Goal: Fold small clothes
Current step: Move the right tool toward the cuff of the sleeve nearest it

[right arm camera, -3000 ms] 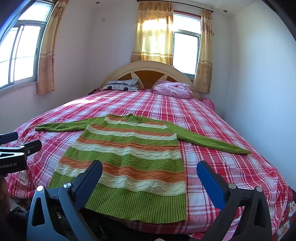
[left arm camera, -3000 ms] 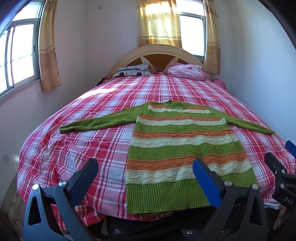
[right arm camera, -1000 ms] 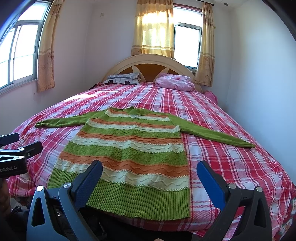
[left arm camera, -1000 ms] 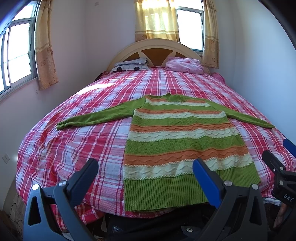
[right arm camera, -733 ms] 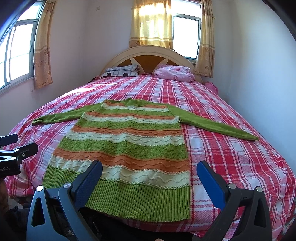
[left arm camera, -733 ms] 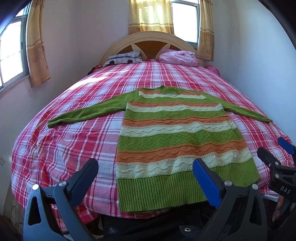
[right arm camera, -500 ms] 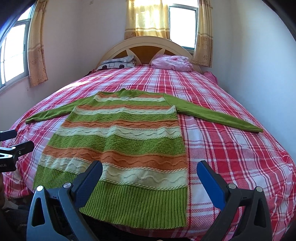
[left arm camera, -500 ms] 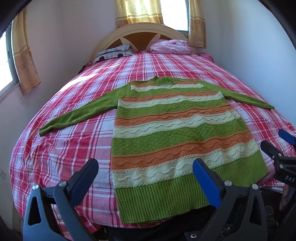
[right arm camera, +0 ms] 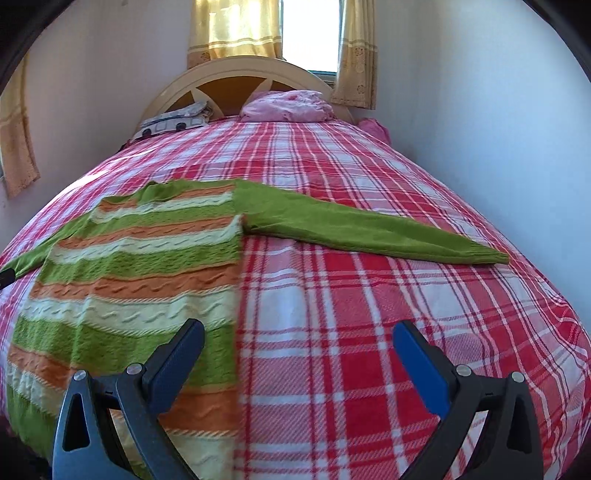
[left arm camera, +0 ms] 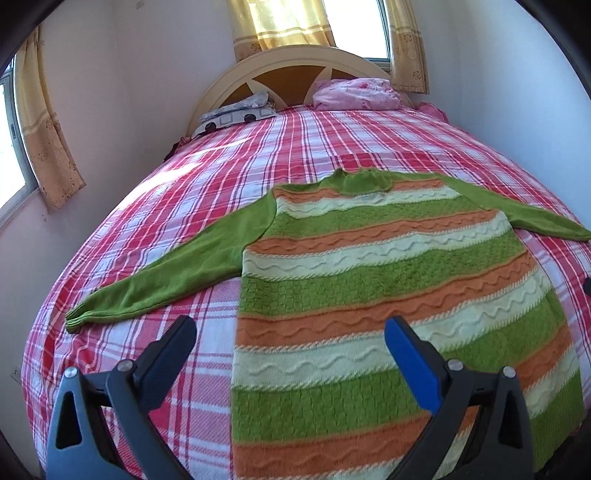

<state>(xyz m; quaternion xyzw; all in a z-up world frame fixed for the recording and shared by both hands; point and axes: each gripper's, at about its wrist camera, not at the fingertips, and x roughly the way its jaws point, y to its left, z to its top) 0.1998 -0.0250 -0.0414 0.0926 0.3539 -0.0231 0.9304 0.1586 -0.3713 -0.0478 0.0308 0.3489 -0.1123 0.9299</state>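
A green, orange and cream striped sweater [left arm camera: 369,266] lies flat, front up, on the red plaid bed [left arm camera: 258,155], both green sleeves spread out sideways. My left gripper [left arm camera: 290,345] is open and empty, above the sweater's lower left edge. Its left sleeve [left arm camera: 166,273] stretches toward the bed's left side. In the right wrist view the sweater [right arm camera: 140,251] fills the left half and its right sleeve [right arm camera: 369,229] runs to the right. My right gripper [right arm camera: 299,343] is open and empty, above the blanket just right of the sweater's side edge.
A pink pillow [left arm camera: 354,94] and a grey patterned pillow [left arm camera: 236,112] lie against the cream headboard [left arm camera: 295,62]. Walls close in on both sides of the bed. Yellow curtains [right arm camera: 236,29] hang at the window behind.
Both grippers have moved forward and down over the bed. The left one now hovers over the sweater's left edge, the right one swung right past its right edge. The sweater has not moved.
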